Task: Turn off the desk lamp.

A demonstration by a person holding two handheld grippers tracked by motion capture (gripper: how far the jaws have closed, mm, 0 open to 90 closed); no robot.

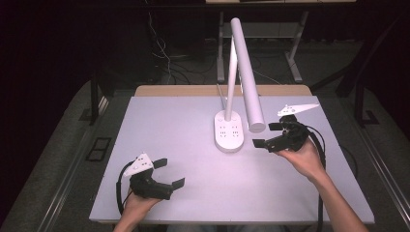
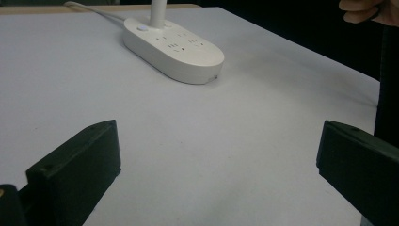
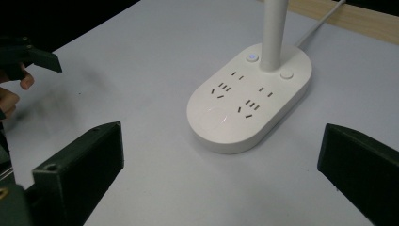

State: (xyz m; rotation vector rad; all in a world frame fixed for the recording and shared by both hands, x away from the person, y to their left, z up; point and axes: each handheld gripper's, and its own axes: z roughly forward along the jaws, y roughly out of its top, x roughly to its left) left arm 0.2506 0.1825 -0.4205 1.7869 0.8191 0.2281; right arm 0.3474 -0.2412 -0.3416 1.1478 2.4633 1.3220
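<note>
From above, a white desk lamp [image 1: 229, 130] stands near the table's [image 1: 159, 125] far edge; the right gripper [image 1: 267, 136], jaws spread, hovers just beside its base. The left gripper [image 1: 170, 173] waits spread near the front edge.

The left gripper view shows the base [image 2: 174, 49] well ahead.

The right gripper view shows the base's buttons [image 3: 252, 58]; a slow, straight approach likely suits, avoiding the lamp stem [image 3: 273, 33].

Both forearms are entering from the near edge of the table [image 1: 183, 125]. The left hand [image 1: 138, 203] is gripping the left gripper [image 1: 170, 173] close to that near edge, towards the table's left side, and is pointing its wide-apart, empty jaws towards the far right. The right hand [image 1: 305, 157] is holding the right gripper [image 1: 266, 135] farther up the table, near its right edge, and is aiming it leftward; its jaws are likewise standing well apart with nothing between them.
</note>
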